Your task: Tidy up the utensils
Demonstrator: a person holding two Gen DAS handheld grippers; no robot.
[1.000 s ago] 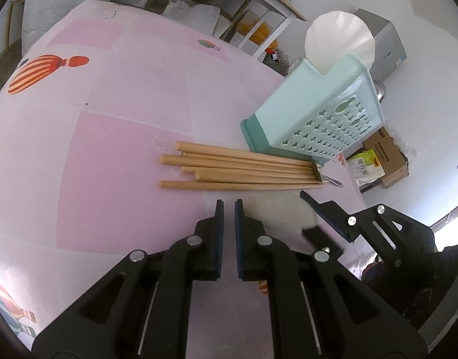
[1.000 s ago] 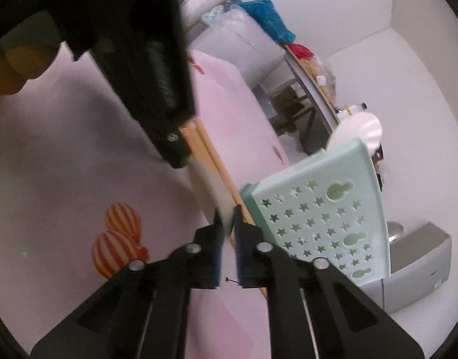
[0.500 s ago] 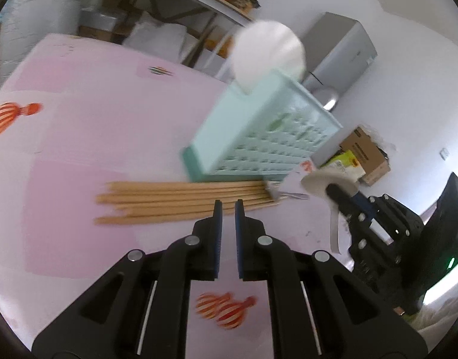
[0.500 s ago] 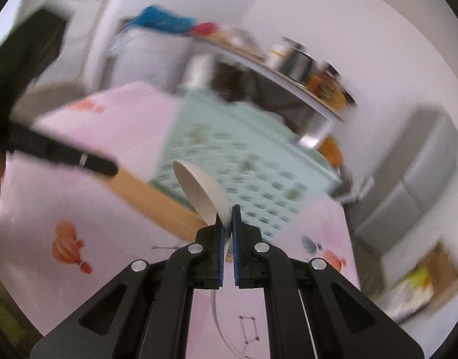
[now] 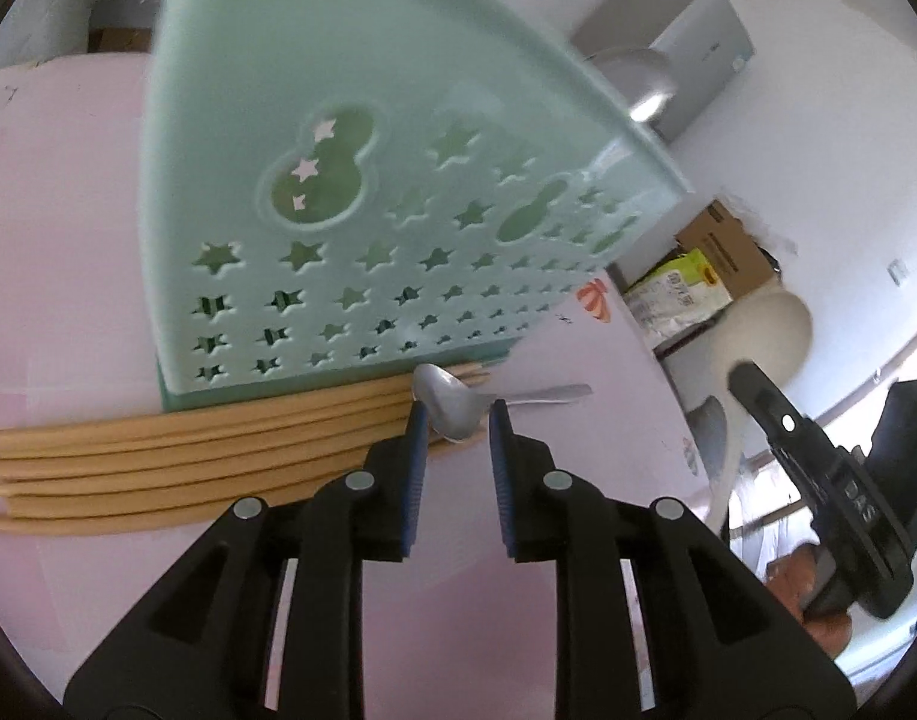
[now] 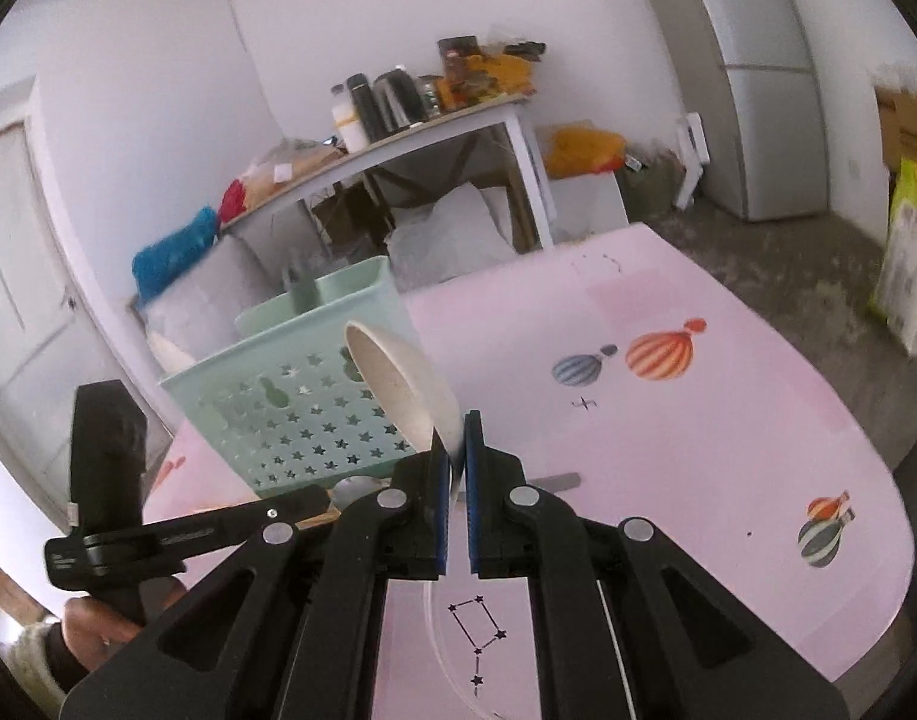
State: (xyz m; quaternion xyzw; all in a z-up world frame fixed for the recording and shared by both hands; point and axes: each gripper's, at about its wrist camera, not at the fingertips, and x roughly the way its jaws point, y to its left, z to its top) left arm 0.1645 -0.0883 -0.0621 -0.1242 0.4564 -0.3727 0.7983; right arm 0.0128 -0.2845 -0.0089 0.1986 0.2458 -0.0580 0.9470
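Observation:
A mint basket [image 5: 362, 210] with star holes stands on the pink table [image 5: 56, 240]. Several wooden chopsticks [image 5: 188, 456] lie along its base, and a metal spoon [image 5: 452, 405] rests at their right end. My left gripper [image 5: 457, 420] hovers just before the spoon's bowl with its jaws opening; nothing is pressed between the pads. At the right of the left wrist view my right gripper [image 5: 818, 480] holds a white spoon [image 5: 770, 330]. My right gripper [image 6: 455, 438] is shut on the white spoon [image 6: 398, 384] by its handle, bowl up, in front of the basket [image 6: 302, 396].
The pink table [image 6: 698, 450] with balloon prints stretches right of the basket. A person's hand [image 6: 92, 630] holds the left gripper [image 6: 176, 534] at lower left. Behind the table stand a cluttered shelf [image 6: 428, 120], a fridge [image 6: 758, 78] and cardboard boxes [image 5: 722, 240].
My left gripper has slid right along the chopsticks to the metal spoon, closer to the basket, and its jaws have parted. My right gripper has rolled upright and moved right and up with the white spoon.

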